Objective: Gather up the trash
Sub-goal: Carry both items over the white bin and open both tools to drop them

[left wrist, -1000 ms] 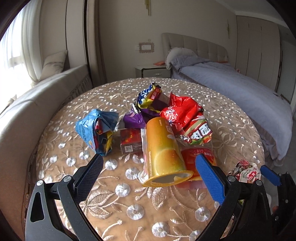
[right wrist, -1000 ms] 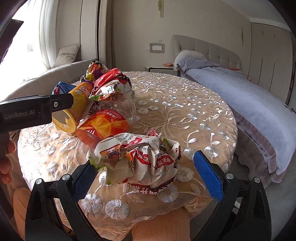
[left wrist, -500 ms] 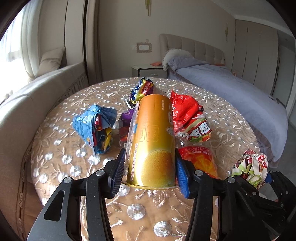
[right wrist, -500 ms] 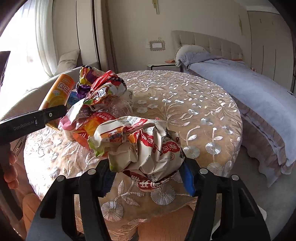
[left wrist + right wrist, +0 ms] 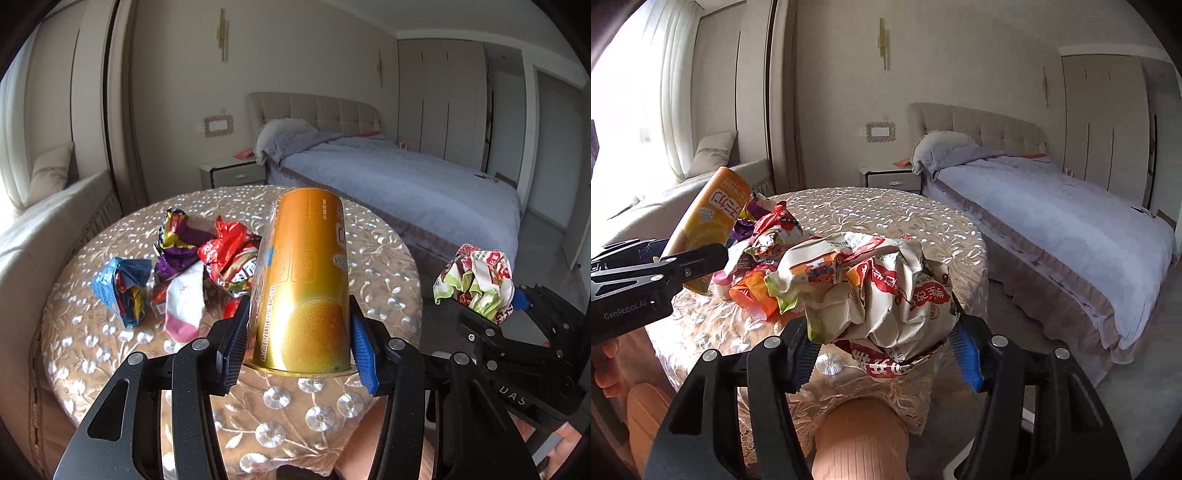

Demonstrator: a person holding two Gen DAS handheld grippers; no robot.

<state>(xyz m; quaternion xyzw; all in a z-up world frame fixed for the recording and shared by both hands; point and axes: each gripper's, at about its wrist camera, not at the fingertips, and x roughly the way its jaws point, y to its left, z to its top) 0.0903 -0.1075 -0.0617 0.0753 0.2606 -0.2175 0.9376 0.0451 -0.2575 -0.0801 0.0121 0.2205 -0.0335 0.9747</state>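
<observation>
My left gripper [image 5: 298,341] is shut on an orange chip canister [image 5: 304,280] and holds it above the round table [image 5: 388,258]; the canister also shows in the right wrist view [image 5: 709,225]. My right gripper [image 5: 882,350] is shut on a crumpled white and red snack bag [image 5: 871,291], lifted off the table near its front edge; that bag shows in the left wrist view [image 5: 476,282]. Loose wrappers stay on the table: a blue one [image 5: 122,288], a purple one [image 5: 177,243], a red one [image 5: 232,258] and a pink-white one [image 5: 184,299].
The table has an embroidered gold cloth. A bed [image 5: 1052,229] stands to the right, a nightstand [image 5: 892,179] behind, a sofa [image 5: 44,221] to the left. An orange wrapper [image 5: 753,295] lies near the right gripper. A person's knees [image 5: 860,439] are under the table edge.
Both grippers closed on their items and lifted them: the left raised the canister off the table, the right raised the crumpled bag. Both pulled back and upward.
</observation>
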